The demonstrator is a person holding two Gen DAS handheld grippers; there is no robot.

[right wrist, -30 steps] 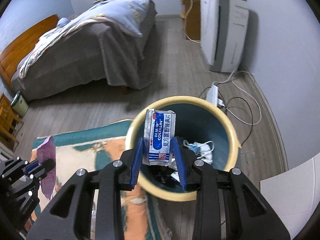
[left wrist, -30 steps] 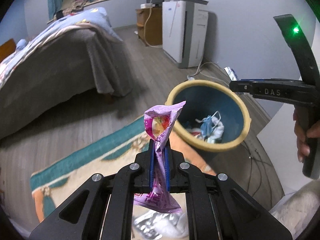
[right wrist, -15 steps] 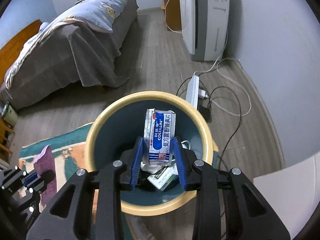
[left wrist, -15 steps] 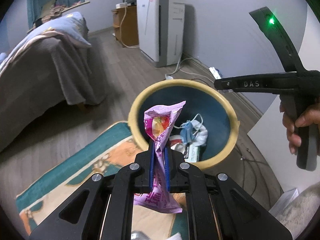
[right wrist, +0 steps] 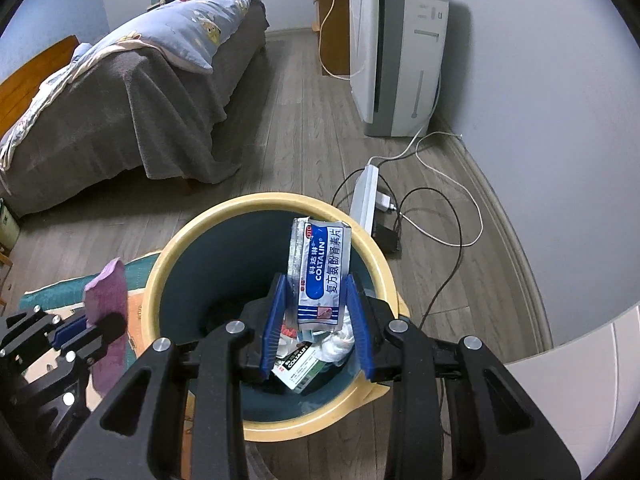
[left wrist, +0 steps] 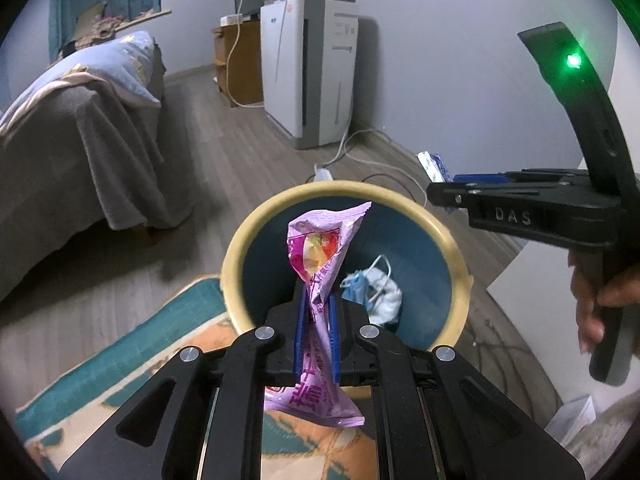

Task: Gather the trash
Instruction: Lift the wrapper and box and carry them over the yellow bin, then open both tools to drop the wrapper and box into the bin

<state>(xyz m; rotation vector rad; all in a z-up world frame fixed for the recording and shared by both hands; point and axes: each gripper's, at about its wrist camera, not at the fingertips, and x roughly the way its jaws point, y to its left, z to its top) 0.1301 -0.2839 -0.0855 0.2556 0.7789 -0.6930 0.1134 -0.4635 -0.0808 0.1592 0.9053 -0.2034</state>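
A round bin with a cream rim and dark blue inside stands on the floor. My left gripper is shut on a crumpled pink snack wrapper, held upright over the bin's near rim. In the right wrist view my right gripper is shut on a blue-and-white medicine packet, straight above the bin. Inside lie a face mask and a small box. The left gripper with the wrapper shows at that view's left edge. A hand holds the right gripper.
A patterned teal and orange rug lies under the bin's near side. A bed stands to the left, a white appliance by the wall. A power strip and cables trail just behind the bin. A white panel sits at the right.
Both grippers have moved in toward the bin and lower. The bin now sits centred under each held piece. Both grips are unchanged.
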